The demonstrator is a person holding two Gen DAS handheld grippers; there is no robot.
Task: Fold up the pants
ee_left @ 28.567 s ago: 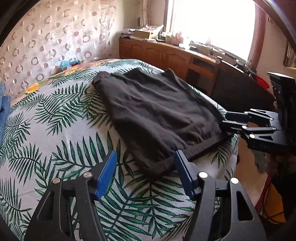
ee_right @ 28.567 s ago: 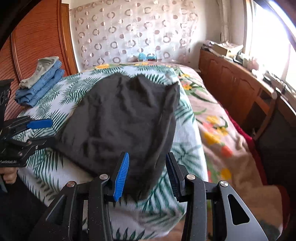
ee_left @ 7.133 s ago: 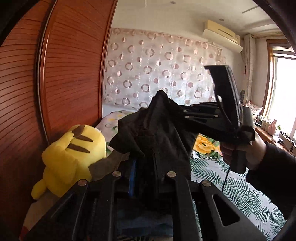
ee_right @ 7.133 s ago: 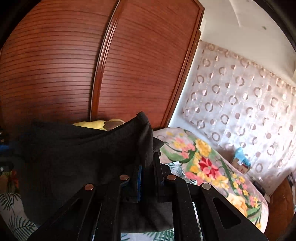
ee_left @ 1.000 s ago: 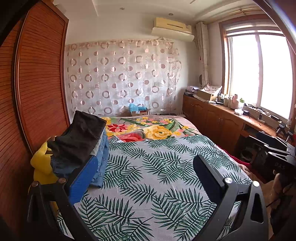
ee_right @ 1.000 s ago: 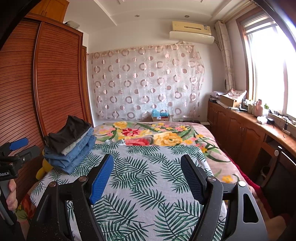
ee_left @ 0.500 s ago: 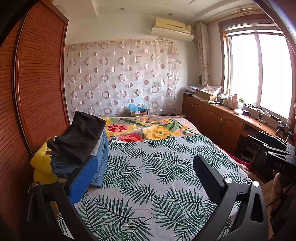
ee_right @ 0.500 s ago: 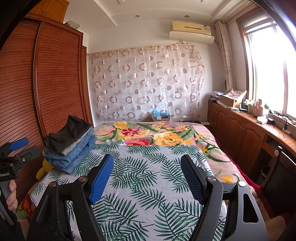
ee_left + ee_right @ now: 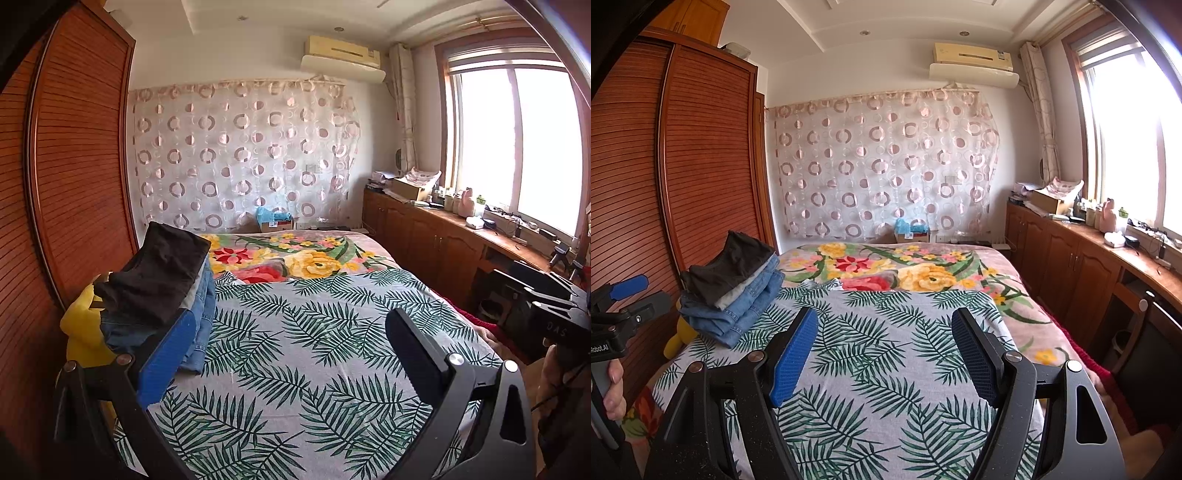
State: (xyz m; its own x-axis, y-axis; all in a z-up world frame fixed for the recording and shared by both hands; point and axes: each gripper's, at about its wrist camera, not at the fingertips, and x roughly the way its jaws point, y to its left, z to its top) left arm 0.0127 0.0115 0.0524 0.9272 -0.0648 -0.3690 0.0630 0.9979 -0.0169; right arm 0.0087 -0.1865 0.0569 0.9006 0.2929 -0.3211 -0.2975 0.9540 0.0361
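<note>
The folded black pants (image 9: 159, 273) (image 9: 731, 264) lie on top of a stack of folded jeans (image 9: 746, 306) at the left side of the bed. My left gripper (image 9: 291, 328) is open over the palm-leaf bedspread (image 9: 295, 369), with nothing between its fingers; its left finger stands just in front of the stack. My right gripper (image 9: 884, 328) is open too, held above the middle of the bed and empty. In the right wrist view the left gripper (image 9: 628, 295) shows at the left edge, in a person's hand.
A yellow plush toy (image 9: 79, 332) sits under and behind the stack, against the wooden wardrobe doors (image 9: 74, 184). A long wooden cabinet (image 9: 1071, 266) with clutter runs under the window at the right. A flowered blanket (image 9: 905, 273) covers the far end of the bed.
</note>
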